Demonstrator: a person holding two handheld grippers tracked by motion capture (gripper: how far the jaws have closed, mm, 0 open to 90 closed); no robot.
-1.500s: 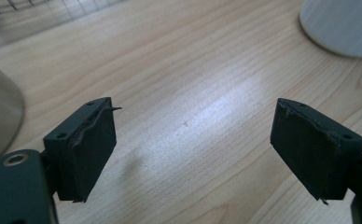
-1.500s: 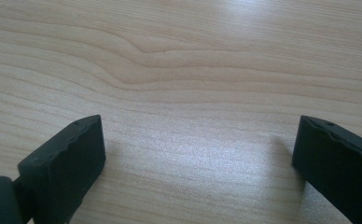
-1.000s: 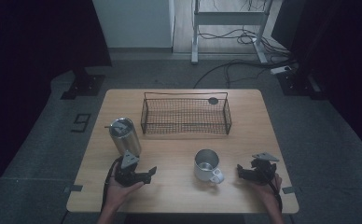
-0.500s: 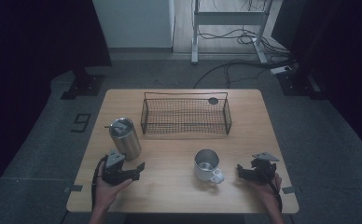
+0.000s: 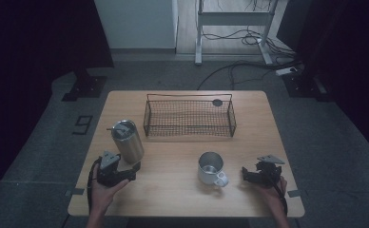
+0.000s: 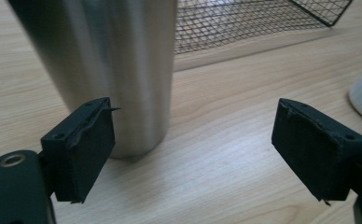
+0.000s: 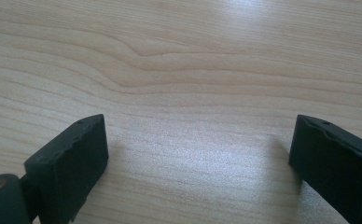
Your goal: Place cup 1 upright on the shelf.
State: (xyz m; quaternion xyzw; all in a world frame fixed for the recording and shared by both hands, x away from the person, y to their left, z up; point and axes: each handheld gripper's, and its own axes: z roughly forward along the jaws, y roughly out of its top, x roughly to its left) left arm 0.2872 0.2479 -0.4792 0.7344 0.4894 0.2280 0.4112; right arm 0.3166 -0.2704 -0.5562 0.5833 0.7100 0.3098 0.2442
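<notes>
Jaws parted wide on my left gripper (image 5: pixel 134 168), as the left gripper view shows, with bare table between the two black pads (image 6: pixel 83 149); they have just been opening a little further, and nothing is held between them. I see the steel tumbler (image 5: pixel 127 141) standing upright just beyond that gripper, toward the left side of the wooden table (image 5: pixel 182 199), its brushed wall rising right behind the left pad in the left gripper view (image 6: pixel 118 70) and apart from both pads. My left hand (image 5: pixel 104 192) holds the gripper low near the table's near edge. Farther back, at mid-table, sits the black wire basket (image 5: pixel 190 117), its long side facing me. To the right of centre, closer to me, a white mug (image 5: pixel 210 167) stands upright with its handle turned toward the near right. At the far right my right gripper (image 5: pixel 245 172) rests low over the wood, pointing toward the mug yet apart from it; its jaws also stand open, having just eased slightly inward, and the right gripper view shows plain wood grain between the pads (image 7: pixel 74 161).
</notes>
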